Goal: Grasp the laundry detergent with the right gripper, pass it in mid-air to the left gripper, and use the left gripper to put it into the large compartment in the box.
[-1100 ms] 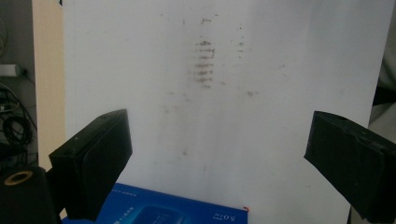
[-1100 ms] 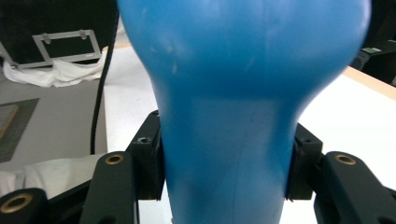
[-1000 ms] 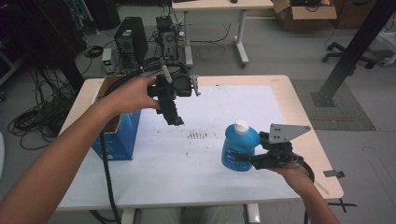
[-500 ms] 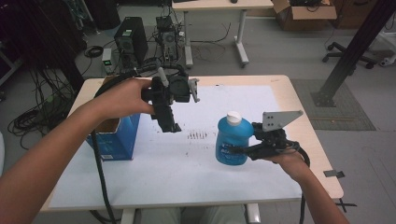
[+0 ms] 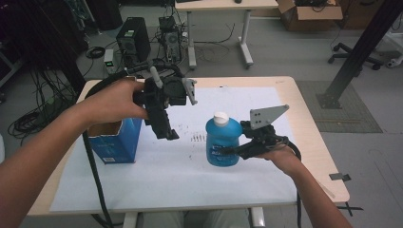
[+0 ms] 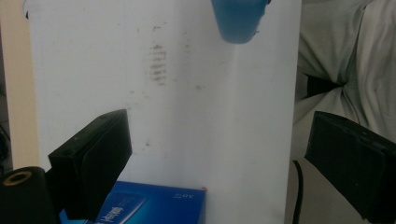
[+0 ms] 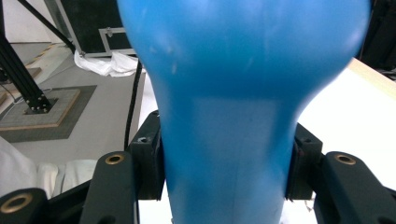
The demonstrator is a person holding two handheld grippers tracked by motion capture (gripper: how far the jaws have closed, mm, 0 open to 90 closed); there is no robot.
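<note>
high view: a person works at a table covered by a white sheet. the right gripper is clamped on a blue bottle with a white cap; the bottle stands upright near the middle of the sheet, held at its lower half, with the grey three-cornered plate of that gripper just to its right. whether the bottle's base touches the sheet cannot be told. the left gripper hangs in the air with its jaws pointing down and wide apart, nothing between them; it is left of the bottle and apart from it. an open blue box stands on the sheet's left side, just beside that gripper.

right gripper view: both black jaws press against the narrow waist of the blue bottle.

left gripper view: the jaws are spread with only the sheet beneath; the bottle's base shows at the top edge, the blue box at the bottom, and faint dark marks on the sheet between.
</note>
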